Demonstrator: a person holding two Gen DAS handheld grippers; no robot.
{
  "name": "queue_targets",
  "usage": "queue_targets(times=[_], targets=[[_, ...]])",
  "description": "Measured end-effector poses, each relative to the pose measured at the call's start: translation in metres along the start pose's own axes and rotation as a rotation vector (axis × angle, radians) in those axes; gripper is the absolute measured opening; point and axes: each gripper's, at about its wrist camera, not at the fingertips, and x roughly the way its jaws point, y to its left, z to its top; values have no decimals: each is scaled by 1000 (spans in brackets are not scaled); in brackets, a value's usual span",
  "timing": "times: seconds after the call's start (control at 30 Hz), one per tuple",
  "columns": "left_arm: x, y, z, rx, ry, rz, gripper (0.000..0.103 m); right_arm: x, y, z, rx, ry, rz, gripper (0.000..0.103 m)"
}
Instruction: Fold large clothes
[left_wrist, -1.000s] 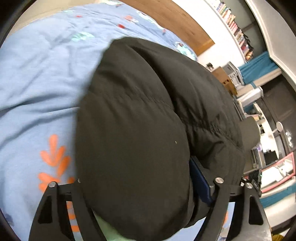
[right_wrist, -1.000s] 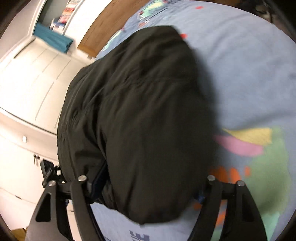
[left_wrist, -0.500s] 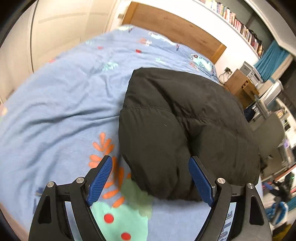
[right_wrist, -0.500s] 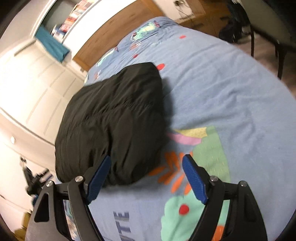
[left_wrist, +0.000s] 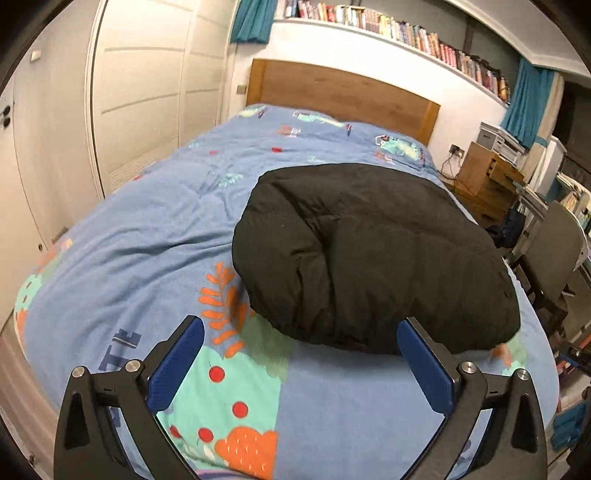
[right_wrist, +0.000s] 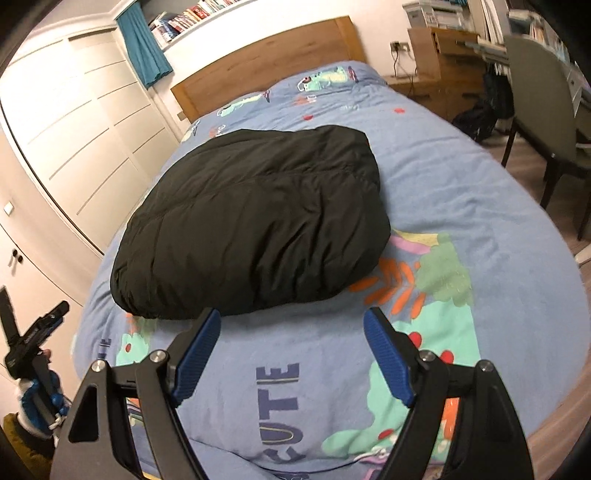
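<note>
A black puffy jacket (left_wrist: 369, 258) lies folded into a thick bundle on the blue patterned bed cover (left_wrist: 129, 236). It also shows in the right wrist view (right_wrist: 255, 229). My left gripper (left_wrist: 299, 343) is open and empty, held above the bed's near end, just short of the bundle's near edge. My right gripper (right_wrist: 291, 332) is open and empty too, held back from the bundle over the bed cover (right_wrist: 480, 177). The left gripper also shows in the right wrist view (right_wrist: 29, 339), at the far left beside the bed.
A wooden headboard (left_wrist: 343, 92) stands at the far end. White wardrobe doors (left_wrist: 140, 92) run along the left. A wooden bedside cabinet (left_wrist: 484, 177), a desk and a grey-green chair (right_wrist: 535, 92) stand to the right of the bed. A bookshelf (left_wrist: 406, 33) runs above.
Both grippers let go of the jacket and drew back and up from it. The bundle now lies free on the bed, and both pairs of jaws stand open.
</note>
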Motion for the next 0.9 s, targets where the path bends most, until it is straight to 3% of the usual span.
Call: queue_targets(times=[0.47, 0.9], targets=[[-42, -26, -25, 65, -75, 23, 102, -38, 61, -35, -140, -95, -65, 79], [-49, -42, -37, 99, -100, 82, 102, -38, 78, -56, -206, -137, -124, 79]])
